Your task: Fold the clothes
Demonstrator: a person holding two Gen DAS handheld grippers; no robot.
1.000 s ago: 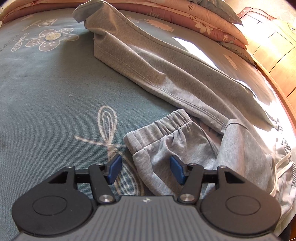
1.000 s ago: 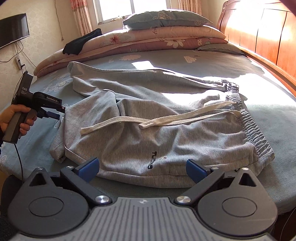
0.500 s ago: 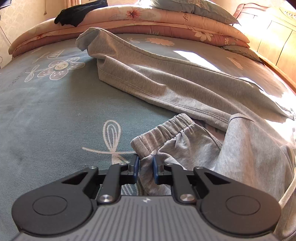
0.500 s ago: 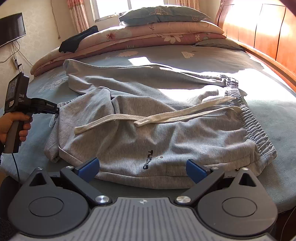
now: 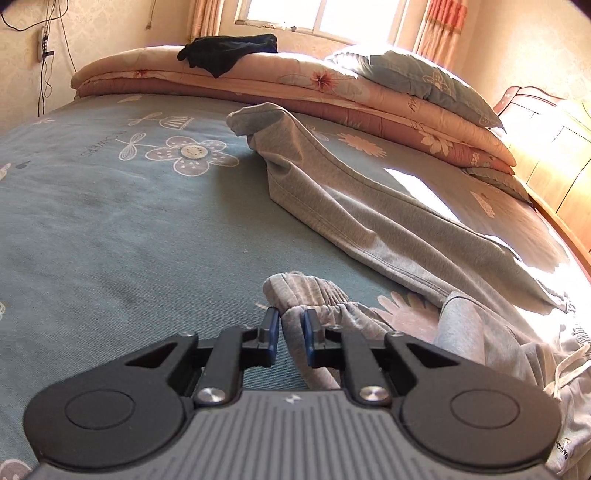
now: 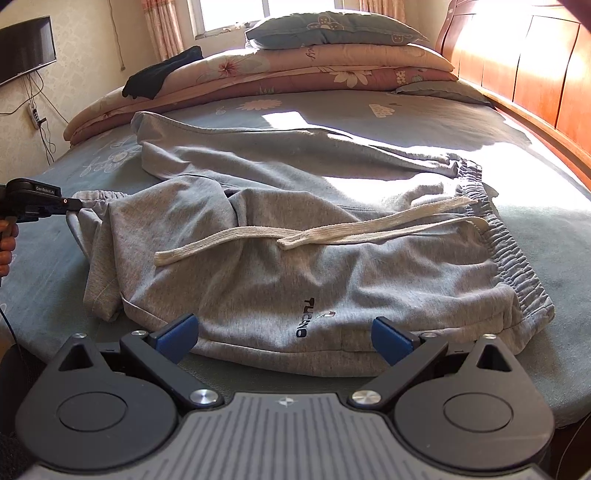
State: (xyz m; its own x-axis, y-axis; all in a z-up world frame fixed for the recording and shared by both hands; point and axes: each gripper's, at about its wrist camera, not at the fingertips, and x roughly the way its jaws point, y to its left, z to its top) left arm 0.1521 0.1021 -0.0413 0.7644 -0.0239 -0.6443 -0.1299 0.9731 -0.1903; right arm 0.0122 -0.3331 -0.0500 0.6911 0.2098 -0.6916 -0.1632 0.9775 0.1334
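Nearest the left wrist camera, the left hand-held gripper [image 5: 291,334] has its blue pads drawn in tight on the elastic ankle cuff [image 5: 306,295] of the grey sweatpants [image 6: 295,258]. A second ago those jaws stood wide on either side of the cuff; they have just been closing and now pinch a fold of the fabric between them. The cuff has also come up off the blue flowered bedspread [image 5: 110,229], and the view has tipped up to take in the window, so the pinched leg is being lifted rather than only gripped. From the right wrist view, the right hand-held gripper [image 6: 290,334] hangs wide open and empty just short of the pants' near hem, unchanged in place. The pants lie crumpled across the bed, waistband [image 6: 517,266] to the right, cream drawstring [image 6: 314,232] trailing across the front, the second leg stretched farther back toward the stacked quilts [image 6: 295,70] and pillow [image 6: 332,27]. With the cuff secured, the near leg can probably be pulled straight or carried over for the first fold; the thin pinch might slip if tugged hard.
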